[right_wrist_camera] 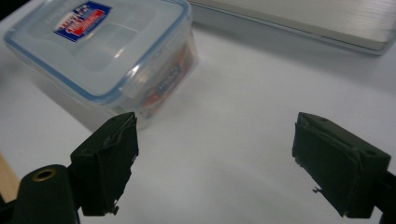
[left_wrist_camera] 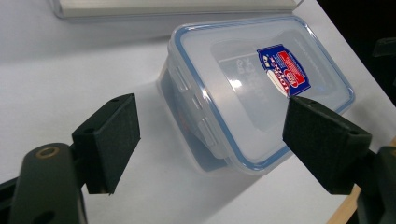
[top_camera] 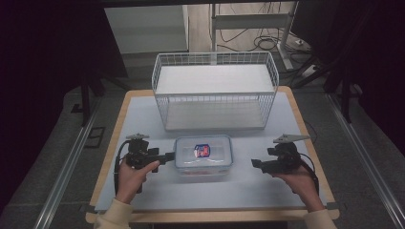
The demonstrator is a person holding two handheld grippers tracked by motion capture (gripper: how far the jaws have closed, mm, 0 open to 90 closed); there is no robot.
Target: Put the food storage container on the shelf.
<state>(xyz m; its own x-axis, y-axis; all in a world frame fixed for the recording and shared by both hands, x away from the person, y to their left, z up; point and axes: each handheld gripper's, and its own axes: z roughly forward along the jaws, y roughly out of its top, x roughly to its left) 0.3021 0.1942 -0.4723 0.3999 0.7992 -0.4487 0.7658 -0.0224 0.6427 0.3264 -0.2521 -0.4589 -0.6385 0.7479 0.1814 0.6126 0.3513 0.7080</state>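
I hold my left gripper (top_camera: pixel 168 156) wide at the box's (top_camera: pixel 203 155) left end; my right gripper (top_camera: pixel 256 163), also wide, sits apart on the table (top_camera: pixel 143 114).

Clear lidded container (top_camera: pixel 203 155), blue seal, shut, flat before wire basket (top_camera: pixel 214 90).

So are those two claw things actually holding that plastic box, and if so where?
Nothing is held. Both the left gripper and the right gripper have their jaws open, one at each end of the lidded box.
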